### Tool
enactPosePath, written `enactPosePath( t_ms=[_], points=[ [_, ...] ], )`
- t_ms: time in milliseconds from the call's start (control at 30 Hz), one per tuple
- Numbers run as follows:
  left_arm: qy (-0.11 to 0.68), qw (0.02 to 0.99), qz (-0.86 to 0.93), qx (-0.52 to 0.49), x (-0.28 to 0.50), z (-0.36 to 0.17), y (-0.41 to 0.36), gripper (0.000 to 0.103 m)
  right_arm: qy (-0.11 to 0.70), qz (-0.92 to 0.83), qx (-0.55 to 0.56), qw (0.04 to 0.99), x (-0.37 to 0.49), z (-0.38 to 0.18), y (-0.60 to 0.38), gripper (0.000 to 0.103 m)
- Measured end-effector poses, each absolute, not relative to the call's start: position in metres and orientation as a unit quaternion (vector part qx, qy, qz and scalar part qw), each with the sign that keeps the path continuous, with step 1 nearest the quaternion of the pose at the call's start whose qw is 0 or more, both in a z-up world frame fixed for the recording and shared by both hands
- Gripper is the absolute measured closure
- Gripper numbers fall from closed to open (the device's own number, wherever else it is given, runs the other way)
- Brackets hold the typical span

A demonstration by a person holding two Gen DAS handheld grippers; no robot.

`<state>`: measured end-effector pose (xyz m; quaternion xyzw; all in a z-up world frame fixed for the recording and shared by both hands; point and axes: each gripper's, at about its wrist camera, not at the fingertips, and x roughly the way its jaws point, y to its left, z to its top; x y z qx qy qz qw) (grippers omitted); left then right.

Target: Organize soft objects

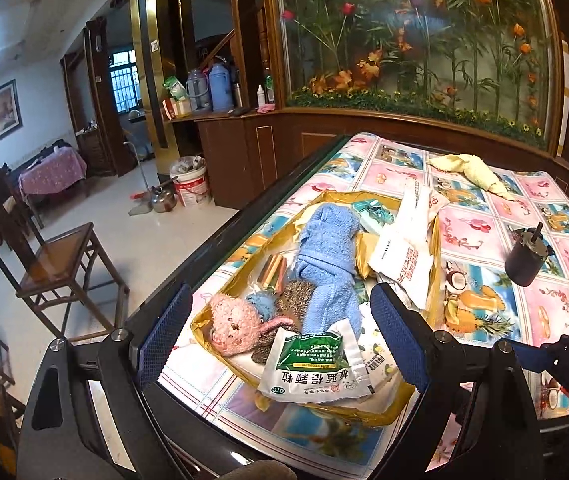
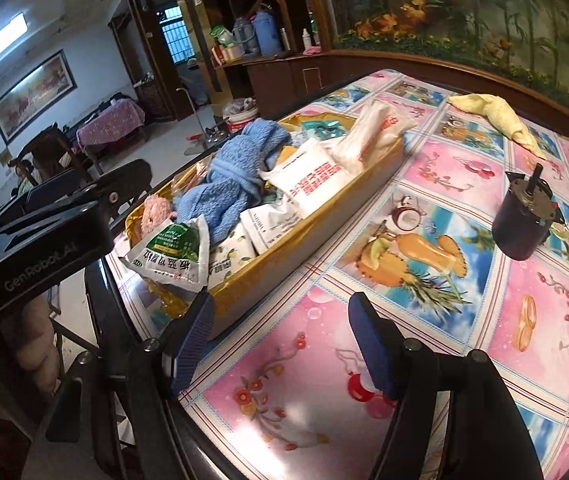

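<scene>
Inside box: one blue towel, one pink plush.

Towel: light blue terry.
Plush toy: fuzzy pink.
Box: golden yellow.
Packet: white with a green panel.
Cloth: pale yellow.
Tablecloth: pink and blue squares printed with fruit and flowers.
Cylinder: dark navy.
</scene>
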<state>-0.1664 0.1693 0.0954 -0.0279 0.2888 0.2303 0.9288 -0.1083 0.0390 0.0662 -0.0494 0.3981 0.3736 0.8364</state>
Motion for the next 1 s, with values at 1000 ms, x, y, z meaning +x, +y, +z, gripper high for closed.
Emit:
enactPosePath(
  t_ms=[1000],
  points=[
    [0.33,0.916,0.212,-0.081,-0.164,0.085,0.203,0.012,0.406,0.386,-0.081,0.825,-0.119,0.062,0.07,0.034]
  ],
)
